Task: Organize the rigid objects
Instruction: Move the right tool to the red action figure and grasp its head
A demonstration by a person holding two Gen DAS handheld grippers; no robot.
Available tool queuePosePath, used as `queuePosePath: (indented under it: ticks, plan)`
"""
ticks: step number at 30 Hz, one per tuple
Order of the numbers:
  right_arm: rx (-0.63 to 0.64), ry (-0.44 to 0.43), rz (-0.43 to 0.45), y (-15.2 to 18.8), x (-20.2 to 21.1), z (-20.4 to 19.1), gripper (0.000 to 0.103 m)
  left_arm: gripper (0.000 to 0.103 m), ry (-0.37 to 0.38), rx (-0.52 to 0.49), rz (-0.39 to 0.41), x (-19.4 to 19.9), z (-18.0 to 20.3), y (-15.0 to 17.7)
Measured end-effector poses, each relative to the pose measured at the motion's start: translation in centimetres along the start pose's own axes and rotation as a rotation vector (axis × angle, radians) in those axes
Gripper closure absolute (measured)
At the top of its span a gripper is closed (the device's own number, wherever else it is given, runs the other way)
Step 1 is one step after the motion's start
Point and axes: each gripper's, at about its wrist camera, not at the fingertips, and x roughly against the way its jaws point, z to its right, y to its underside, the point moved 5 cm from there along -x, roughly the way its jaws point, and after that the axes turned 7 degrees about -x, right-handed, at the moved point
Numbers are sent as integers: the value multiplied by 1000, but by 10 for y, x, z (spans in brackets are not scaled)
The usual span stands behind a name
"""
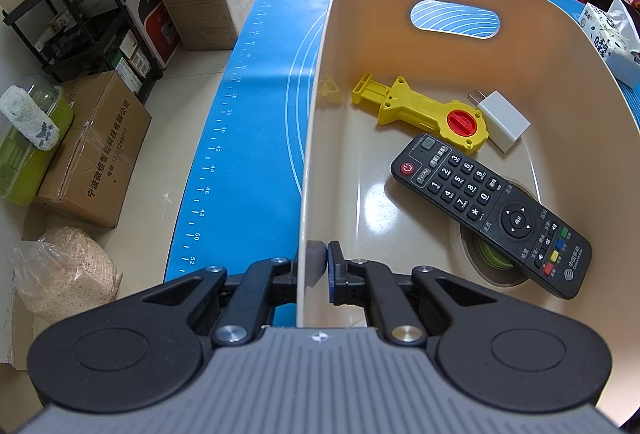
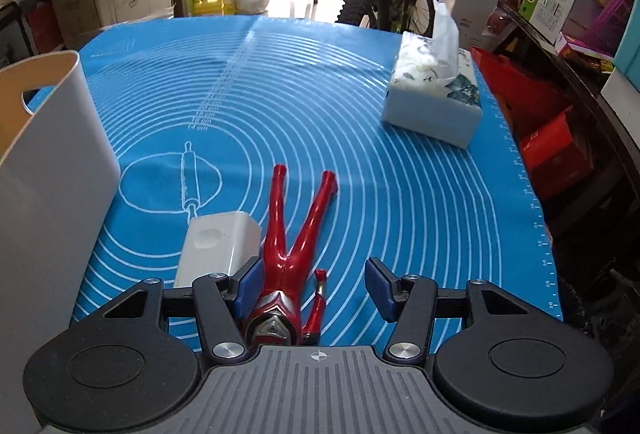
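Left tool [image 1: 316, 262] clamps bin [image 1: 316, 138] wall | right tool [image 2: 316, 286] spread over figure [image 2: 294, 246]

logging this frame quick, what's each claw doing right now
Left claw: shut on the beige bin, clamping its near wall.
Right claw: open, holding nothing, straddling the red action figure lying on the blue mat.

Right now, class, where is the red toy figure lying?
In the right wrist view, the red toy figure lies flat on the blue mat between the open right gripper fingers, closer to the left one, beside a white box.
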Motion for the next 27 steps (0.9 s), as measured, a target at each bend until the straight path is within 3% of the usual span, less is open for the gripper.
queuePosePath:
  ticks: [13,16,27]
  plan:
    - [6,4,-30,6,-16,-10,46,93,-2,-2,0,0,-1,0]
    - [15,-15,-28,6,-15,-12,58,93,-3,-3,-1,0,-1,0]
    - [0,57,20,1,1,-4,60,93,1,-1,0,0,0,0]
